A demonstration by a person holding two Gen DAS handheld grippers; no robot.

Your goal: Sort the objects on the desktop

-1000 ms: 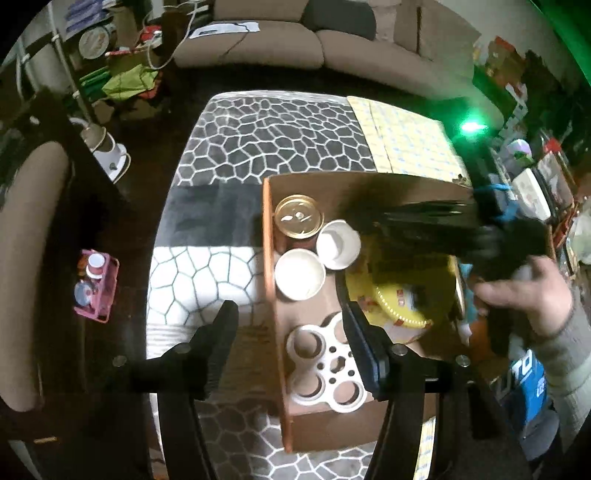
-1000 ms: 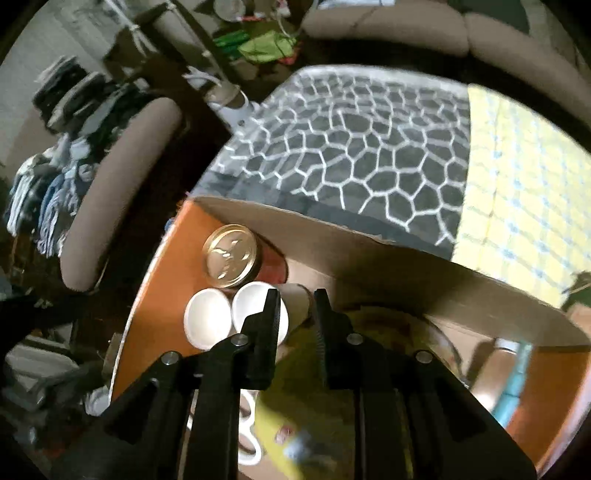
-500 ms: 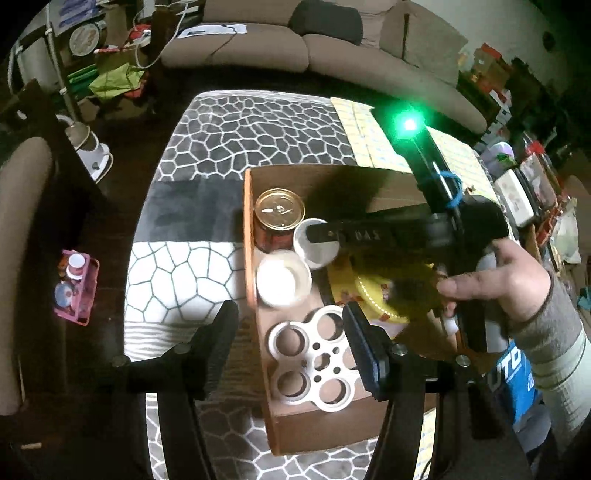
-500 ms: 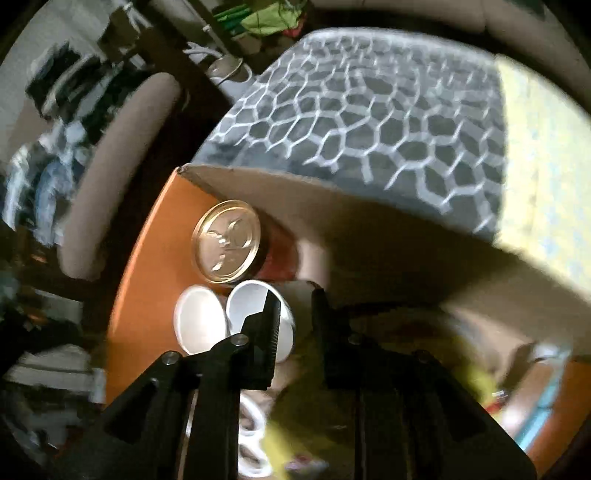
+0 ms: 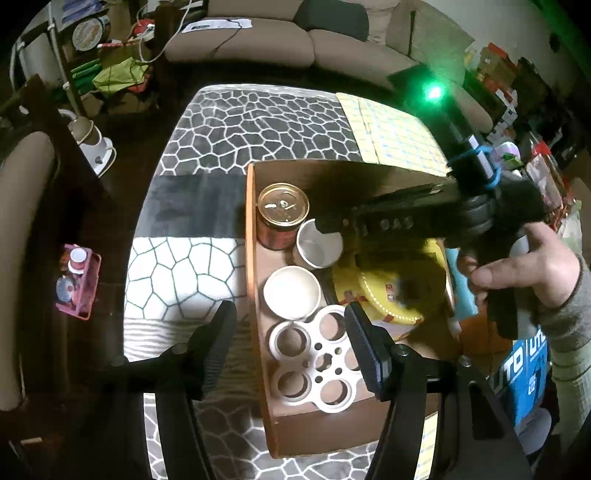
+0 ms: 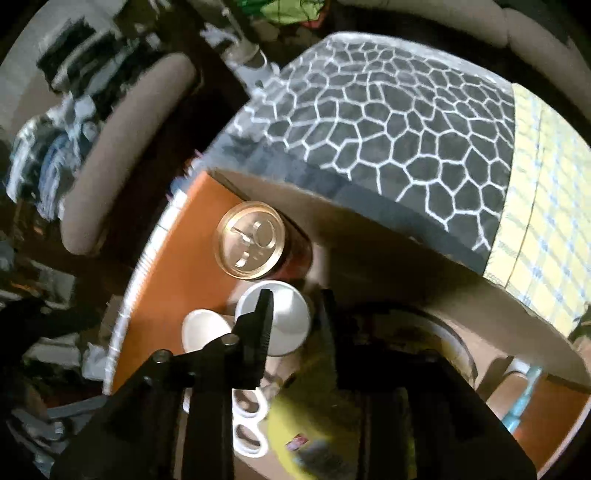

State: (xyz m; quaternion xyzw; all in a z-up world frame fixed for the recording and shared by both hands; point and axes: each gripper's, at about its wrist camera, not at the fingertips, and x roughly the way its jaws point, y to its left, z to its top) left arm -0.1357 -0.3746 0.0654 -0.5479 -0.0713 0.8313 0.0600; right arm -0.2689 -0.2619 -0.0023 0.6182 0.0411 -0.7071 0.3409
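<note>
Bkgd only. Beige sofa (image 5: 266,40) ran along 12 o'clock edge of left wrist view; dark cushion (image 5: 332,20) on it at approx 1 o'clock. Green/yellow cloth heap (image 5: 118,75) at 10–11 o'clock, w/ white cables nearby. Small white stand w/ cup (image 5: 92,142) at 10 o'clock. Pink caddy (image 5: 79,282) holding small bottles sat on dark floor at 9 o'clock. Cluttered shelves (image 5: 517,96) at 2 o'clock; contents too blurred to ID.
</note>
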